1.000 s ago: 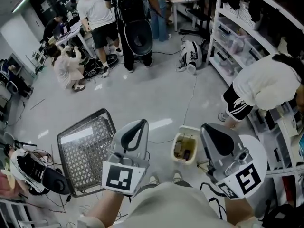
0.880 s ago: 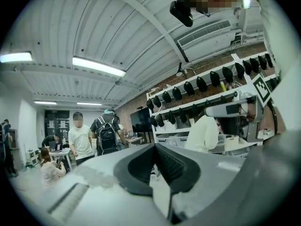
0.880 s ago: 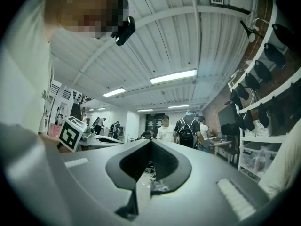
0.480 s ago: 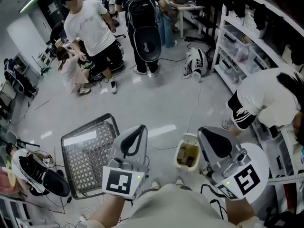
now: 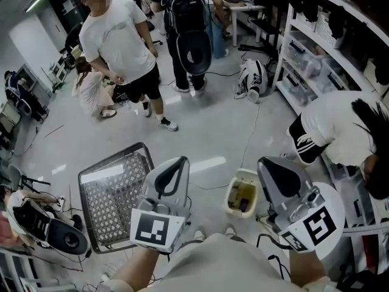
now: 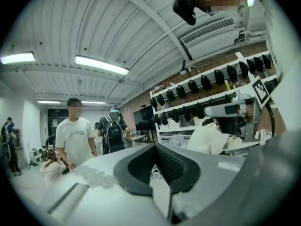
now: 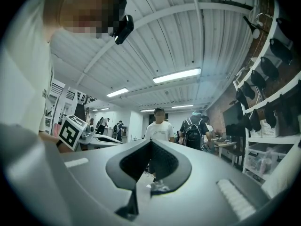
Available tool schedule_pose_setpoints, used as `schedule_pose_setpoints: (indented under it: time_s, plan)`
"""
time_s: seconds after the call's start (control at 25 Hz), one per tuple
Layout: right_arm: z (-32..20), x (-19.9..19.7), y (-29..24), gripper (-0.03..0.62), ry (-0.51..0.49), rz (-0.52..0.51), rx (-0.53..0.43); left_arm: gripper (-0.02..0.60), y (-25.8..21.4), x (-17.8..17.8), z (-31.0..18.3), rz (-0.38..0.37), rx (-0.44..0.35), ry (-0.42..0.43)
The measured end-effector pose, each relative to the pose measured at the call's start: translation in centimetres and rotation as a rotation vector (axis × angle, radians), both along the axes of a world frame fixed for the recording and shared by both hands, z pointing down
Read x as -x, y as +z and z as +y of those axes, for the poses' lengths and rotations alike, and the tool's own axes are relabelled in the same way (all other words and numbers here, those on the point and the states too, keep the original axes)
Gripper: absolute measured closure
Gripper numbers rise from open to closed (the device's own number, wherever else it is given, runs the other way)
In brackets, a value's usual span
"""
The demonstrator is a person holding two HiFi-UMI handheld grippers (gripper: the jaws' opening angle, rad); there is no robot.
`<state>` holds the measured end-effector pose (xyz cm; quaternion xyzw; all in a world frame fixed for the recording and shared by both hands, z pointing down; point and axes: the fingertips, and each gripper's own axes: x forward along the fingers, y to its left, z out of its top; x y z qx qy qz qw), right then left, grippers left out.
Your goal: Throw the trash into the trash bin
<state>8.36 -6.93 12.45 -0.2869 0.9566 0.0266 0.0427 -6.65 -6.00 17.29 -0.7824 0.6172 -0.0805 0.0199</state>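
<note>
The left tool (image 5: 180,160) is closed. Its own view shows the two dark pads meeting at the tip with nothing between them. The right tool (image 5: 263,163) is closed too, pads together at the tip. A small pale scrap shows low in the hollow behind them, and I cannot tell whether it is something held or just floor seen through the gap. Both tools are held close to the person's body, roughly level and side by side, pointing out across the room rather than down at anything. That reads as a carrying or waiting posture, not a reach.

Between the two tools, just ahead of them and down on the floor, stands a small cream-coloured trash bin (image 5: 233,191). It is upright and open-topped, with brownish things already lying inside. Those look like the trash, so the throw is probably done or nearly so. No other loose trash is visible near either tool.

To the left of the left tool a wire mesh basket (image 5: 91,181) sits on the floor, and I can't make out anything in it. A thin cable (image 5: 246,135) runs away from the bin across the floor.

Further out from the tools, a person in a white shirt (image 5: 121,41) stands well ahead of the left tool. Another person (image 5: 340,123) bends over beside the shelves (image 5: 316,47) beyond the right tool. Both are well clear of the bin.
</note>
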Motion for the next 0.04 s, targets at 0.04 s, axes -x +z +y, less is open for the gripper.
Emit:
schedule_pose_setpoints:
  time_s: [0.04]
  plan:
    - [0.08,0.19,0.02,0.592,0.001,0.002,0.002,0.578,0.01,0.21,0.11,-0.002,0.003,0.001]
